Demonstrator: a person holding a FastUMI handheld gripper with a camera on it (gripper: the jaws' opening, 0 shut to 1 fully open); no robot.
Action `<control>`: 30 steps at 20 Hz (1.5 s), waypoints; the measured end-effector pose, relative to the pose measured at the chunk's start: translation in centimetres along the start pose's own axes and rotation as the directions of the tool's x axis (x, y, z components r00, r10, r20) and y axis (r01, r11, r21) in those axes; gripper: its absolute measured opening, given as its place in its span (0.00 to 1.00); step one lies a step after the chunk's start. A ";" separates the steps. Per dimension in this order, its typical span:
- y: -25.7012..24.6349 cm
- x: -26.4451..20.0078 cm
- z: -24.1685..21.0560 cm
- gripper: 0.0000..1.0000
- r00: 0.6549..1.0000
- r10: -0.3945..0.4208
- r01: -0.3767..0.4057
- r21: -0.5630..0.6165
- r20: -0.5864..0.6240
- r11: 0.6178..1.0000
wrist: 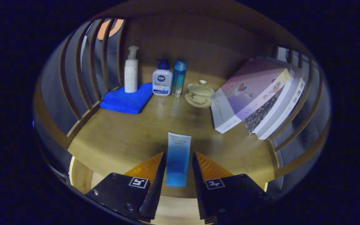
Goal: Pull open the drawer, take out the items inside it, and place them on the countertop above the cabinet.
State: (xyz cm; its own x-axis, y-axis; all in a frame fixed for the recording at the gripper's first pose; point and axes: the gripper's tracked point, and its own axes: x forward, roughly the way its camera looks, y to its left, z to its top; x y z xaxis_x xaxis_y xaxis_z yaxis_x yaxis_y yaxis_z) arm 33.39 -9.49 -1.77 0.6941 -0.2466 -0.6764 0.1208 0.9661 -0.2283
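Observation:
My gripper [179, 153] is shut on a blue-and-white tube [178, 159], with one fingertip against each long side. The tube points straight ahead along the fingers. Its white crimped end reaches past the fingertips, low over the front part of the wooden countertop [120, 137]. Its darker blue end sits back between the fingers, over the countertop's front edge. Whether the tube rests on the wood or hangs just above it I cannot tell. A pale surface [173, 212] shows below that front edge, mostly hidden by the fingers.
At the back of the countertop stand a white pump bottle [131, 73] on a folded blue towel [127, 100], a white and blue pump bottle [162, 79], a slim teal bottle [178, 78] and a lidded tea bowl [199, 93]. Leaning books [255, 97] fill the right. Slatted rails [83, 72] close both sides.

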 end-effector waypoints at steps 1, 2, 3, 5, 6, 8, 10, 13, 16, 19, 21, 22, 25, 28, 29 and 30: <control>0.4 -1.0 0.1 0.53 1.000 0.017 -0.017 -0.013 0.017 1.000; 0.6 -1.9 -0.2 0.53 0.999 0.027 -0.026 -0.032 0.029 0.999; 1.0 -2.8 -0.7 0.61 0.998 0.046 -0.044 -0.045 0.039 0.998; 1.8 -5.3 -1.4 0.67 0.994 0.085 -0.081 -0.053 0.064 0.995; 2.2 -6.5 -1.9 0.67 0.991 0.106 -0.103 -0.050 0.076 0.993; 2.8 -8.8 -3.3 0.67 0.985 0.144 -0.139 -0.048 0.097 0.989; 3.3 -11.0 -4.5 0.67 0.977 0.171 -0.166 -0.049 0.126 0.985; 3.9 -14.1 -7.1 0.78 0.967 0.203 -0.195 -0.065 0.152 0.979; 4.4 -17.6 -9.0 0.79 0.950 0.226 -0.215 -0.077 0.216 0.974; 4.5 -20.6 -10.5 0.80 0.926 0.215 -0.198 -0.088 0.310 0.976; 4.8 -22.3 -12.2 0.82 0.910 0.211 -0.192 -0.089 0.356 0.977; 4.8 -23.0 -12.9 0.82 0.902 0.205 -0.186 -0.088 0.379 0.979; 5.3 -23.8 -15.9 0.82 0.879 0.197 -0.179 -0.081 0.435 0.980; 6.7 -23.1 -20.7 0.86 0.863 0.220 -0.208 -0.076 0.456 0.975; 6.4 -22.6 -22.1 0.89 0.867 0.197 -0.184 -0.072 0.458 0.980; 6.0 -21.9 -23.4 0.92 0.872 0.172 -0.159 -0.067 0.459 0.985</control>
State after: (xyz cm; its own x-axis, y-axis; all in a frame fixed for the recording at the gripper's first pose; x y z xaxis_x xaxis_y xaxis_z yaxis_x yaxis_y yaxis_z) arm 2.31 -0.10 -4.76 0.9515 -0.0140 -0.3074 -0.0388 0.9856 -0.1648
